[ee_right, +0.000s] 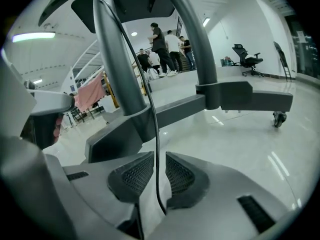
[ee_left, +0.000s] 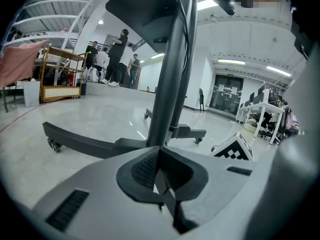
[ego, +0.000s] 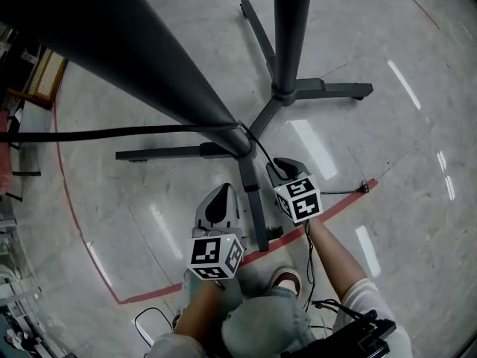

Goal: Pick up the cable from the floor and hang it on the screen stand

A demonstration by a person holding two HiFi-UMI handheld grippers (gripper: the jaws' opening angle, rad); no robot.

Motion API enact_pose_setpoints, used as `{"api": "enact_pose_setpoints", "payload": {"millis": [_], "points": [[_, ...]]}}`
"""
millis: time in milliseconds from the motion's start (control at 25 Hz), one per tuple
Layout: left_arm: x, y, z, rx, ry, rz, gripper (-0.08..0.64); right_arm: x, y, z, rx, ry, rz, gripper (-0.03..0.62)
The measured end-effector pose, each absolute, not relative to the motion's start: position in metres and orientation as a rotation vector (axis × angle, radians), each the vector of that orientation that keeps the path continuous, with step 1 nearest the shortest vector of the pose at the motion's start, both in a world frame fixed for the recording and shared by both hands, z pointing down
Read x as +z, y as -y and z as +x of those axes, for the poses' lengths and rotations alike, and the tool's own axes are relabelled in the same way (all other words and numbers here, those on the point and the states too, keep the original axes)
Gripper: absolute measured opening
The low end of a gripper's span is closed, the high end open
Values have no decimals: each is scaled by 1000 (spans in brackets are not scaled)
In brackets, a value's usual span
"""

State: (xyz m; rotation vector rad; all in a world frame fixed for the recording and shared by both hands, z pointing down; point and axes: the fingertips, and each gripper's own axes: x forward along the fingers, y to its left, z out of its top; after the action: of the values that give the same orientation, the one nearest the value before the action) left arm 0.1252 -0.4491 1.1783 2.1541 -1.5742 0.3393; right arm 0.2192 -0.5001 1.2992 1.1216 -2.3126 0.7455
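A thin black cable (ego: 134,132) runs in from the left to the slanted post of the screen stand (ego: 291,43), then curves down to my right gripper (ego: 282,167). In the right gripper view the cable (ee_right: 150,109) drops along the stand post (ee_right: 117,69) and passes through the right gripper (ee_right: 159,170). Its jaws stand a narrow gap apart and the pads do not pinch the cable. My left gripper (ego: 223,191) hovers just left of the stand's near leg (ego: 255,200). In its own view the left gripper (ee_left: 160,160) is shut and holds nothing, and it faces the post (ee_left: 169,84).
A red tape line (ego: 82,233) curves across the glossy floor. A cable end with a plug (ego: 363,188) lies on the floor to the right. The stand's wheeled legs (ego: 328,89) spread ahead. People (ee_left: 117,54), a cart (ee_left: 60,74) and desks (ee_left: 265,119) stand far off.
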Motion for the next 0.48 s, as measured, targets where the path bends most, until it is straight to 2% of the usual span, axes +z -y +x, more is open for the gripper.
{"api": "enact_pose_setpoints", "payload": {"millis": [160,240,480], "points": [[1181,446,127,336,1573,2148,3,1306,497,222,776,2305,1151,72],[1181,447,129,339,1567,2161,3,1302,496,227,794,2312,1192,37],[1174,445,134,335,1526,2213,3,1264,484,243,739,2370,1310,29]]}}
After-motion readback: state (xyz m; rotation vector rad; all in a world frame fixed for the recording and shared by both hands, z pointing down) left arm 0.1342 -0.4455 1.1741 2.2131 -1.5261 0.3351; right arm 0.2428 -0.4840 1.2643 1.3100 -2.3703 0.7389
